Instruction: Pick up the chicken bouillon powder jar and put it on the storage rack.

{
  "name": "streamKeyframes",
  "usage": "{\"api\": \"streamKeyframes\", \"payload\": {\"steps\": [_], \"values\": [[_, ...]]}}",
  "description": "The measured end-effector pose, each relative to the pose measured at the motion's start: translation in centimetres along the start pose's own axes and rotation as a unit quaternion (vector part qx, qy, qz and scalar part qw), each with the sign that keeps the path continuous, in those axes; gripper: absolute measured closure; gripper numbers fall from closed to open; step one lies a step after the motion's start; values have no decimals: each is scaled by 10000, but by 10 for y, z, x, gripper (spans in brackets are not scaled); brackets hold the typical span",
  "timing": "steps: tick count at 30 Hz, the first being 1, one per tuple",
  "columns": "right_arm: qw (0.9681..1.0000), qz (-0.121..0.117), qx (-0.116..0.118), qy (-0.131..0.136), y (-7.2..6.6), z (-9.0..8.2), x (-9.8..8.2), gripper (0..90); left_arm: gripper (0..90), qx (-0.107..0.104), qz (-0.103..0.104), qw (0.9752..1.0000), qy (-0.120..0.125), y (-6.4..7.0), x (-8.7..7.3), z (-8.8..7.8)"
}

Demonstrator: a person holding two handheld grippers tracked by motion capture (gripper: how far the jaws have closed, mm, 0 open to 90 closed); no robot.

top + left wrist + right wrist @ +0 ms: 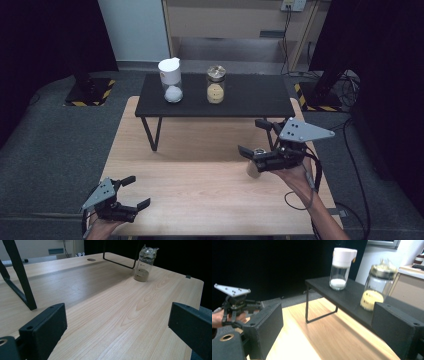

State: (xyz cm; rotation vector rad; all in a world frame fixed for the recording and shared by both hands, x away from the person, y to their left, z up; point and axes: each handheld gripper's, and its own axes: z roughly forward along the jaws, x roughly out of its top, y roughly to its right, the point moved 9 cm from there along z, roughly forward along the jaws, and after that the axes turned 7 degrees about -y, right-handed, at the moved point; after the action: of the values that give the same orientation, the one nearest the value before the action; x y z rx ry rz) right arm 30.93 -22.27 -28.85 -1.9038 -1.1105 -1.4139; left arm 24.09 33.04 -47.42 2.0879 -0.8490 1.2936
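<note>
Pale wood worktop (pixel 200 190) under dim light, dark curtains on both sides. At the near edge, the left gripper (pixel 138 191) waits with its jaws spread and nothing between them, seemingly parked out of the way as a spare hand. Farther in and to the right, a small clear bottle (pixel 253 169) stands upright on the worktop. The right gripper (pixel 253 136) hangs just above and beside it, jaws wide apart and pinching nothing, which reads as an approach to a pick-up, or a bottle just set down.

Beyond them, a low black stand (pixel 250 97) carries a white-capped jar (pixel 170 80) with white powder and a gold-lidded jar (pixel 216 85) with yellow grains, well apart. They seem stored up there to keep the working space free.

From above, the right gripper's body overlaps the bottle, so contact cannot be judged. The left gripper view settles it, showing the bottle free on every side, crinkled wrap at its neck and a sandy layer at the bottom. The right gripper view looks past the bottle toward the stand and jars, and shows the gap between its own jaws bare.
</note>
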Motion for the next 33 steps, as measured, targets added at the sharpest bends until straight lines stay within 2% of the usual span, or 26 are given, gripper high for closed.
{"api": "streamKeyframes", "payload": {"steps": [12, 22, 33], "values": [[9997, 216, -28, -89, -5, -2, -43, 112, 11, 7, 4, 10000, -8, 0, 0, 0], [9989, 341, -197, -250, -8, -9, -73, 112, 11, -7, 17, 10000, -37, 0, 0, 1], [9975, 515, -390, -272, -11, -21, -104, 109, 11, -19, 9, 10000, -16, -1, 0, 1]]}}
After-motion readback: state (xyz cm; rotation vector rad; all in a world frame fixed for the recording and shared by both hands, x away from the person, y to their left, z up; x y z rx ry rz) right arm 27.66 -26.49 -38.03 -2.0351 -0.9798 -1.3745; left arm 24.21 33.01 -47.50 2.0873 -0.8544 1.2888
